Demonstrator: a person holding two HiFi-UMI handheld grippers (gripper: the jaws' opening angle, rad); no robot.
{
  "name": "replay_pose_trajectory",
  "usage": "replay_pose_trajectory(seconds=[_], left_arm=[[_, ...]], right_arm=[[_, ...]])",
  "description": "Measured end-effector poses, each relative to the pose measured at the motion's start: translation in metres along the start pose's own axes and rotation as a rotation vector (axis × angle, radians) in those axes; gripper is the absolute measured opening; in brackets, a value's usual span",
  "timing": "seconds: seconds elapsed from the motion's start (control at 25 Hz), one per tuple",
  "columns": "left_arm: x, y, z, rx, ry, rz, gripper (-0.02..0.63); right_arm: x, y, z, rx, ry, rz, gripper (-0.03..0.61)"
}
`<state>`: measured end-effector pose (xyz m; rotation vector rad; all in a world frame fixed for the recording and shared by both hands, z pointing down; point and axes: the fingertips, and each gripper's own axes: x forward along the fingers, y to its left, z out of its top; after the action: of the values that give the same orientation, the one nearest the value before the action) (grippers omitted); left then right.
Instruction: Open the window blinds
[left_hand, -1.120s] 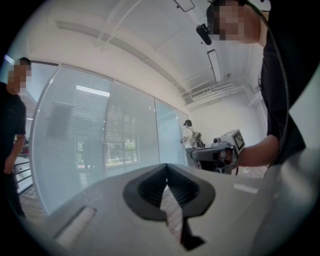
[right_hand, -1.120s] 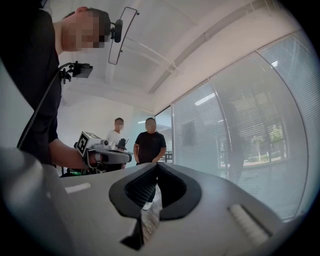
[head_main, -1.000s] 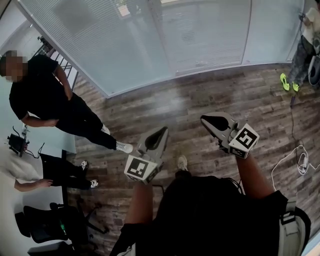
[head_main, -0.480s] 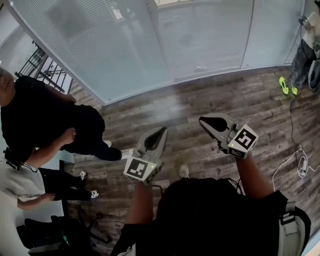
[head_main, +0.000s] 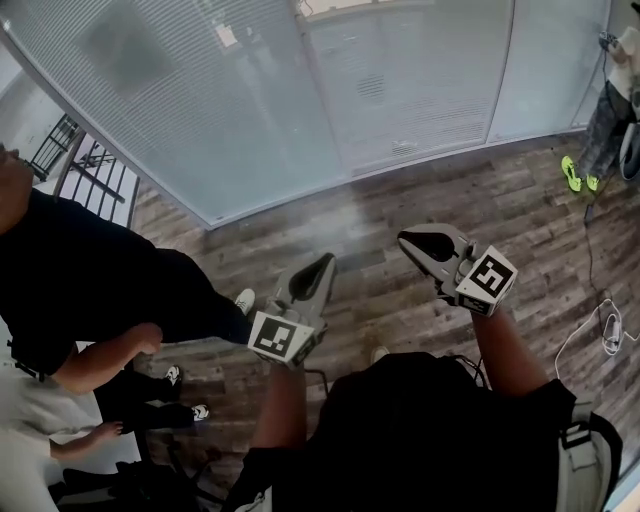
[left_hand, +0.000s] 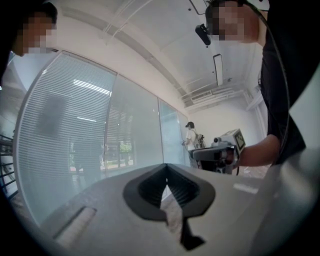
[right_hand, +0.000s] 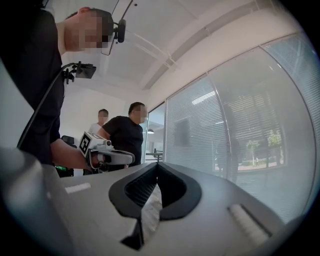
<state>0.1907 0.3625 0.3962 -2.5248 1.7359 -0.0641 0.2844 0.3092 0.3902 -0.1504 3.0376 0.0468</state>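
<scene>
While both grippers are held over the wood-plank floor (head_main: 400, 200) in the head view, the left gripper (head_main: 322, 265) and the right gripper (head_main: 412, 240) point toward the glass wall and stop well short of it. The window blinds (head_main: 200, 90) hang lowered behind that glass, across the whole top of the view. A bystander in black (head_main: 90, 290) stands at the left. A person in neon-green shoes (head_main: 572, 168) stands far right, near a white cable (head_main: 600, 330) lying on the floor.

From the left gripper view, this gripper's two fingers meet tip to tip with nothing held between them. The blinds fill the left side beyond the tips, and the right gripper shows alongside, apart from it.

From the right gripper view, its fingers are likewise pressed together and empty. The blinds span the right side behind the glass, the left gripper is held off to the left, and beyond it the bystander in black stands beside a person in white (right_hand: 102, 120)
</scene>
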Motion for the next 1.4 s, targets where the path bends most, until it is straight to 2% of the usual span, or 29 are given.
replay_pose_trajectory(seconds=[0.44,0.6,0.88,1.04,1.4], left_arm=[[0.023,0.074,-0.023,0.007,-0.019,-0.04,0.005],[0.03,0.086,-0.021,-0.036,-0.006,-0.056,0.005],[0.036,0.101,-0.032,-0.066,-0.011,-0.069,0.005],[0.046,0.112,-0.029,-0.09,-0.026,-0.048,0.005],[0.071,0.14,-0.034,-0.079,0.007,0.002,0.005]], right_arm=[[0.058,-0.038,-0.014,-0.004,0.018,-0.05,0.006],[0.068,-0.046,-0.018,0.0,0.037,-0.066,0.006],[0.077,-0.053,-0.026,-0.003,0.063,-0.083,0.006],[0.083,-0.063,-0.023,0.003,0.066,-0.082,0.006],[0.104,-0.107,-0.025,0.022,0.061,-0.043,0.006]])
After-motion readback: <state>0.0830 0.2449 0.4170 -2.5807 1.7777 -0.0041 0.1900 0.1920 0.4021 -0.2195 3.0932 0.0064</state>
